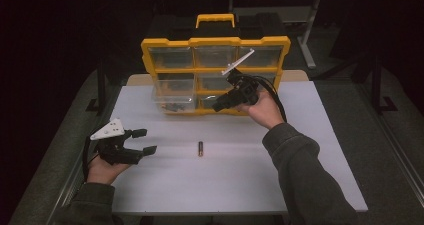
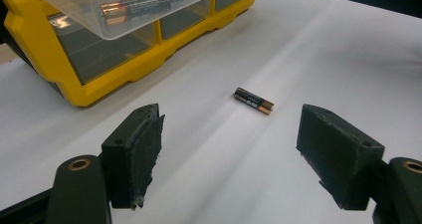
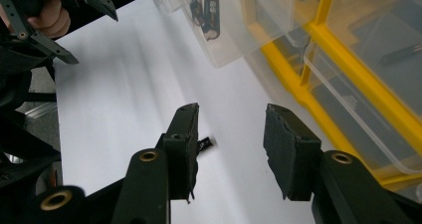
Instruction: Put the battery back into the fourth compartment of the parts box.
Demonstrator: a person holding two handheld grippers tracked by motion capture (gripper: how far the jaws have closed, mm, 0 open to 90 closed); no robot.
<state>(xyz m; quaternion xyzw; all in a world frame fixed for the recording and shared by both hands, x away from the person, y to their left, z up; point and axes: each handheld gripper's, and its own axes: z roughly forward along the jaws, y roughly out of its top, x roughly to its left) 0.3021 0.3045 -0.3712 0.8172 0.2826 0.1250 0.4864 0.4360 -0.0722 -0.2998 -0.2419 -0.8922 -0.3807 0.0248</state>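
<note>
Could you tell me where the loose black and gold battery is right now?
In the high view the black and gold battery lies alone on the white table, right of the open left gripper.

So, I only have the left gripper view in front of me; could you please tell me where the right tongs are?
Observer: The right tongs are raised in front of the yellow organizer, to the right of its pulled-out clear drawer.
Operator: Thank you. Are they holding anything?
Observer: No, their jaws stand open with nothing between them.
Operator: And is there a way to carry the organizer?
Observer: Yes, a yellow handle sits on its top edge, at the middle.
</note>
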